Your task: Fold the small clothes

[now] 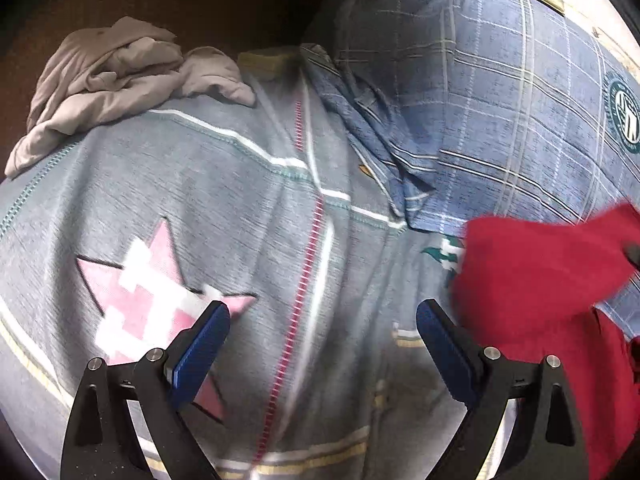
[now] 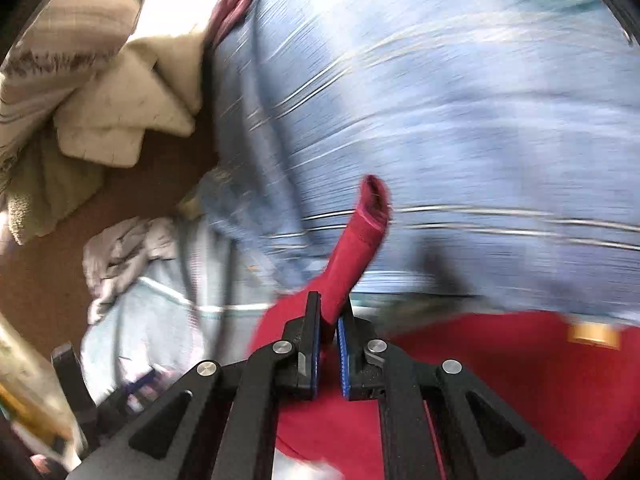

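Red cloth, a small garment [image 2: 360,240], is pinched between the closed fingers of the right gripper [image 2: 329,312], with a strip of it standing up beyond the tips; the rest spreads near that gripper, over a grey bedsheet with a pink star [image 1: 140,288]. Left of it, the left gripper [image 1: 323,320] hangs above the sheet with fingers wide and nothing between them. A blue plaid cloth [image 1: 480,100] lies farther off, and a crumpled grey garment [image 1: 112,76] at far left.
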`<state>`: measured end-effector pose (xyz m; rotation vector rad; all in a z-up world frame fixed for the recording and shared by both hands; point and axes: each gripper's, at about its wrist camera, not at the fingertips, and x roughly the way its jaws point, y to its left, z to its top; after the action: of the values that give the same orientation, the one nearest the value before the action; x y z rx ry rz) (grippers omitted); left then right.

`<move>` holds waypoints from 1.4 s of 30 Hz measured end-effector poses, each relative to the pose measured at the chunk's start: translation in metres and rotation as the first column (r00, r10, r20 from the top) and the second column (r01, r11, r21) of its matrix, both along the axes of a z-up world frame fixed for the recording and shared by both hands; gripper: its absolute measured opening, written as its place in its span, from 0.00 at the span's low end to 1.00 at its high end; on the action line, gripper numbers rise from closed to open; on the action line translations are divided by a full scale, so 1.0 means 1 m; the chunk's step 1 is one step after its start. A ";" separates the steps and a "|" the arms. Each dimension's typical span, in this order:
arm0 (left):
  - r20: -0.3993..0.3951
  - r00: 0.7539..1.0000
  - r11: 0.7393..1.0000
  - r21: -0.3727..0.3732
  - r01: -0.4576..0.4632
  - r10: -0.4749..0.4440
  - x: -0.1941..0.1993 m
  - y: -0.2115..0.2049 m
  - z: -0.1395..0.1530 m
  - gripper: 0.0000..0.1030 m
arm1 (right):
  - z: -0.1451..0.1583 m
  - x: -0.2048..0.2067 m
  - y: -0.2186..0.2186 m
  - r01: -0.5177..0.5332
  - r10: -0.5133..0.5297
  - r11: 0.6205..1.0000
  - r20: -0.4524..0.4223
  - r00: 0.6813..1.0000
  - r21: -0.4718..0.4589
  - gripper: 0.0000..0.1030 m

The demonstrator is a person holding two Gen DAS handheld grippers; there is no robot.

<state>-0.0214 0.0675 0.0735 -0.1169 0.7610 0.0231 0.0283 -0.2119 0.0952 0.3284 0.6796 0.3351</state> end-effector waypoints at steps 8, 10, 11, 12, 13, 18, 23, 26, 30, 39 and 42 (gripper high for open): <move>0.007 0.992 0.991 0.047 0.127 -0.128 -0.012 -0.052 -0.001 0.92 | -0.044 -0.058 -0.102 0.227 -0.236 0.971 -0.132 0.963 -0.080 0.07; 0.002 0.988 0.987 0.050 0.152 -0.152 -0.012 -0.061 -0.002 0.92 | -0.051 -0.071 -0.123 0.250 -0.259 0.965 -0.147 0.955 -0.076 0.07; 0.000 0.986 0.985 0.051 0.165 -0.165 -0.012 -0.064 -0.002 0.92 | -0.053 -0.075 -0.127 0.265 -0.273 0.961 -0.144 0.951 -0.077 0.06; -0.001 0.984 0.983 0.055 0.177 -0.177 -0.013 -0.069 -0.003 0.92 | -0.052 -0.078 -0.132 0.281 -0.290 0.956 -0.137 0.947 -0.083 0.06; -0.002 0.982 0.980 0.064 0.187 -0.187 -0.013 -0.073 -0.005 0.92 | -0.049 -0.082 -0.137 0.299 -0.309 0.950 -0.124 0.943 -0.095 0.06; -0.026 0.977 0.973 0.083 0.215 -0.214 -0.010 -0.085 -0.012 0.92 | -0.058 -0.084 -0.147 0.363 -0.395 0.906 -0.129 0.909 -0.218 0.10; -0.027 0.974 0.968 0.103 0.227 -0.225 -0.013 -0.098 -0.012 0.92 | -0.081 -0.097 -0.174 0.386 -0.413 0.911 -0.277 0.868 -0.147 0.26; -0.004 0.964 0.959 0.106 0.265 -0.266 -0.015 -0.116 -0.001 0.92 | -0.057 -0.123 -0.180 0.431 -0.463 0.883 -0.192 0.865 -0.186 0.45; 0.008 0.954 0.951 0.078 0.300 -0.301 -0.007 -0.143 0.004 0.92 | -0.037 -0.129 -0.182 0.405 -0.431 0.897 -0.143 0.891 -0.178 0.45; -0.171 0.956 0.962 0.092 0.256 -0.238 0.045 -0.148 -0.052 0.94 | -0.087 -0.063 -0.153 0.303 -0.361 0.920 -0.241 0.901 -0.247 0.43; -0.181 0.957 0.971 0.045 0.237 -0.225 0.050 -0.144 -0.054 0.93 | -0.104 -0.050 -0.163 0.324 -0.388 0.907 -0.234 0.892 -0.268 0.42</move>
<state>0.0286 -0.0766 0.0193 0.0386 0.9448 -0.1662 -0.0217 -0.3753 -0.0088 0.2834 0.9115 -0.1476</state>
